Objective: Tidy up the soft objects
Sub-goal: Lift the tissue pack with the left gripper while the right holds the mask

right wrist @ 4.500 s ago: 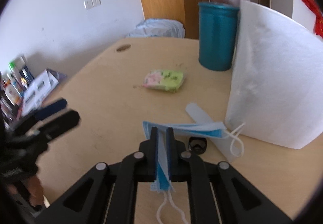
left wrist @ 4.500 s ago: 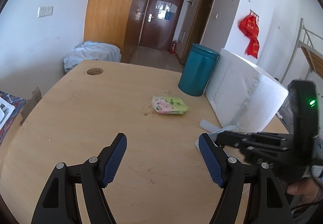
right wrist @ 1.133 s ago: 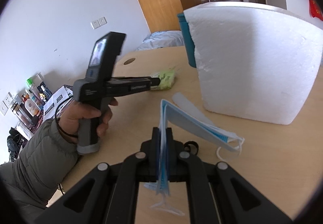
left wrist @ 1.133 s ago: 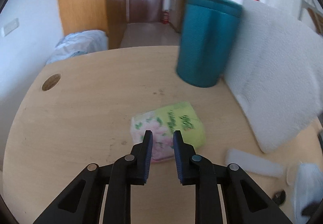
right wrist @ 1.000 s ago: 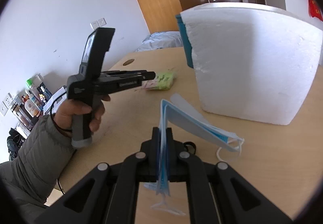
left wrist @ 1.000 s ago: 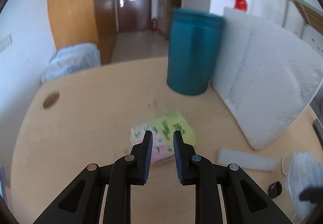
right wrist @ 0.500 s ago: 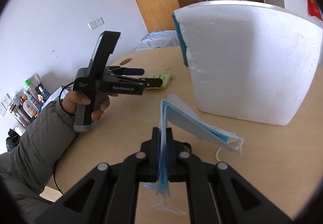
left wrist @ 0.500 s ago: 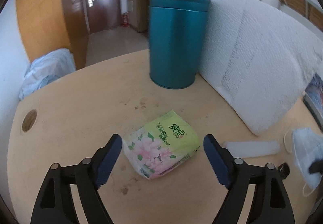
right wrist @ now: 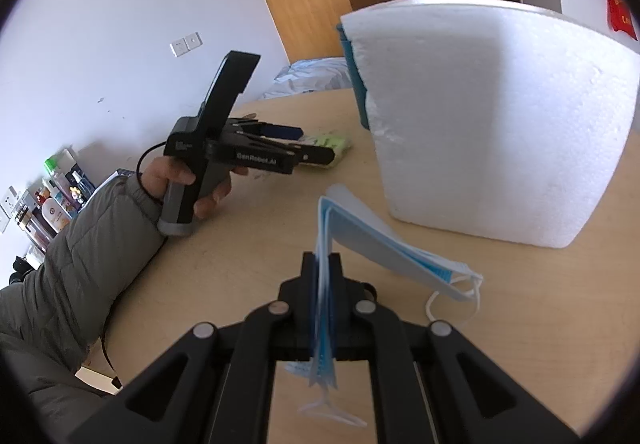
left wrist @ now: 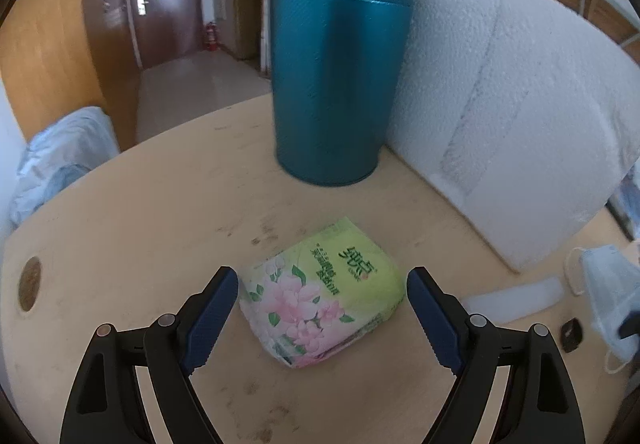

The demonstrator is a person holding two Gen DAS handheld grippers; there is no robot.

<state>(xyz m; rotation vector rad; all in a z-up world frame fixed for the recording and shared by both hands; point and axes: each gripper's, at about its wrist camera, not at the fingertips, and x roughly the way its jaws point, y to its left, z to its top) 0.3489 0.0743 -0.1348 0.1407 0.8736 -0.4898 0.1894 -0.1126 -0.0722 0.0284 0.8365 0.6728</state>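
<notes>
My left gripper (left wrist: 322, 318) is spread wide, blue pads (left wrist: 212, 318) flanking the tissue pack (left wrist: 322, 304) without touching it. The pack, green with pink flowers, lies flat on the wooden table (left wrist: 140, 212), sitting right in the gap between my two fingers. Just beyond it stands the teal canister (left wrist: 332, 84), upright, and hard against the canister's right side leans the big white foam block (left wrist: 512, 116). Down by the foam's near corner there's a flat white strip (left wrist: 516, 298) on the tabletop, and a small dark object (left wrist: 571, 334) just right of it.

Over to my right gripper (right wrist: 324, 288): jaws clamped tight on a stack of blue face masks (right wrist: 360, 236), pinched at one end, the free end fanning out to the right with white ear loops (right wrist: 452, 300) dangling off it. The masks are held up off the table, near the foam block's front face. From this side I can see my left hand (right wrist: 192, 180) wrapped around the other gripper's handle, its fingers reaching at the green pack.
</notes>
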